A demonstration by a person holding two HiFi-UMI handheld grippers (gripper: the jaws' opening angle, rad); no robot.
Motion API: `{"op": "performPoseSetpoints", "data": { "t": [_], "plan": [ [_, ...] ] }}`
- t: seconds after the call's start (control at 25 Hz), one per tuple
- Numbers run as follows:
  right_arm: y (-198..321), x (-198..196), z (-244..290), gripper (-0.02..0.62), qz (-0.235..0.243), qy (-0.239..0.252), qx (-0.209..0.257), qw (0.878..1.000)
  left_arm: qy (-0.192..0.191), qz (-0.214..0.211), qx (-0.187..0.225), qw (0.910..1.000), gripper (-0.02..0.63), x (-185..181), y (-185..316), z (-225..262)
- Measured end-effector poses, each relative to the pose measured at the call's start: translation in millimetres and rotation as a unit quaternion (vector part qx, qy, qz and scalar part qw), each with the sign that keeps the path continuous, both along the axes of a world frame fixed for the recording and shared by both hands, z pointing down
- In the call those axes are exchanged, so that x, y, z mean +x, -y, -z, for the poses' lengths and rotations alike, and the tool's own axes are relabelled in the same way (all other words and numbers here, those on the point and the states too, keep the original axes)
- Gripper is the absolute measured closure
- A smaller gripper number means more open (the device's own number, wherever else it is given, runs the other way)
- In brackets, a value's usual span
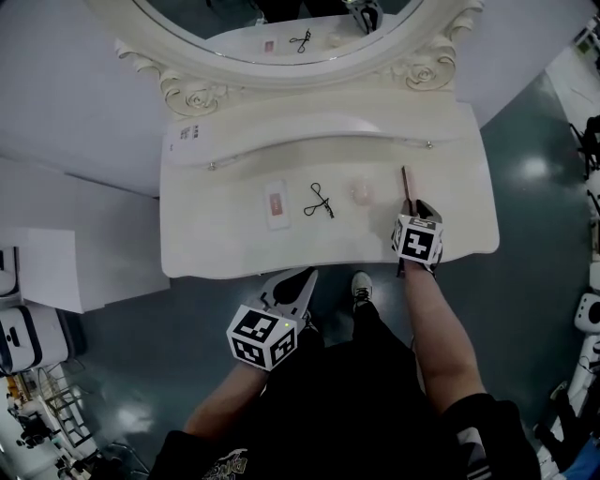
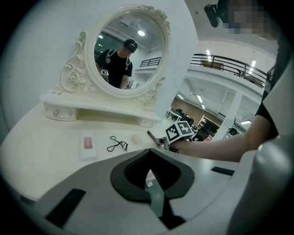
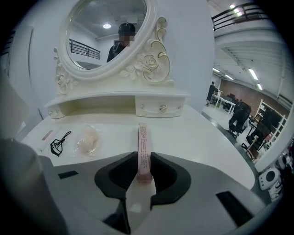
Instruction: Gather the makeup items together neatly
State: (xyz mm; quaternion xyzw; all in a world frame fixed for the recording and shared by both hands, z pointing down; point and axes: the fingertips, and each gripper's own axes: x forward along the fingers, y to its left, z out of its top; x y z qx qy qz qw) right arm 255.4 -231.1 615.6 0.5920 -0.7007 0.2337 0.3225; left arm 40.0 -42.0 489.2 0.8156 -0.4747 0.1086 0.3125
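Observation:
On the white dressing table (image 1: 216,239) lie a flat white pack with a red label (image 1: 276,203) (image 2: 87,143), a black eyelash curler (image 1: 320,200) (image 2: 117,144) (image 3: 58,143) and a pale pink puff (image 1: 362,192) (image 3: 88,139), spaced in a row. My right gripper (image 1: 412,208) (image 3: 143,170) is over the table's right part, shut on the near end of a slim pink stick (image 1: 406,181) (image 3: 143,147) that points toward the mirror. My left gripper (image 1: 292,281) (image 2: 148,172) hangs off the table's front edge, jaws a little apart with nothing between them.
An oval mirror (image 1: 281,28) in a carved frame stands at the back over a low shelf with small drawers (image 3: 158,108). A white cabinet (image 1: 84,262) sits left of the table. A person's shoe (image 1: 361,287) is on the floor under the front edge.

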Motion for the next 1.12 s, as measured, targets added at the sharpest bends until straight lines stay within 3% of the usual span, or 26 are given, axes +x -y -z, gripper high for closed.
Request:
{"op": "performPoseSetpoints", "data": {
  "t": [0.28,0.36,0.56,0.6,0.68,0.72,0.88,1.12],
  "plan": [
    [0.0,-2.8,-1.5,0.490,0.011,-0.010,0.001,1.000,0.004,-0.002,0.002,1.0000,0.598,-8.1,-5.6,2.1],
    [-0.4,-2.6,0.7,0.441,0.012,-0.006,0.006,1.000,0.006,-0.003,0.004,1.0000,0.598,-9.9,-7.8,2.7],
    [-5.4,-0.6,32.9,0.433,-0.003,0.014,0.064,0.998,0.006,-0.003,0.009,0.9999,0.598,-16.7,-13.7,6.3],
    [-8.0,-1.5,43.5,0.436,-0.004,0.024,0.081,0.996,0.006,-0.003,0.012,0.9999,0.598,-17.9,-14.5,7.4],
    [-16.0,-5.5,65.9,0.545,-0.004,0.052,0.112,0.992,0.007,-0.004,0.016,0.9998,0.598,-21.2,-16.5,9.4],
    [-21.0,-8.6,77.3,0.562,-0.002,0.070,0.124,0.990,0.007,-0.004,0.018,0.9998,0.598,-23.5,-17.6,10.6],
    [-42.2,-22.8,120.6,0.566,0.007,0.126,0.154,0.980,0.004,0.000,0.027,0.9996,0.598,-35.6,-21.4,16.7],
    [-82.7,-42.0,171.6,0.566,0.013,0.167,0.187,0.968,0.000,0.006,0.041,0.9991,0.598,-55.8,-29.5,25.8]
  ]
}}
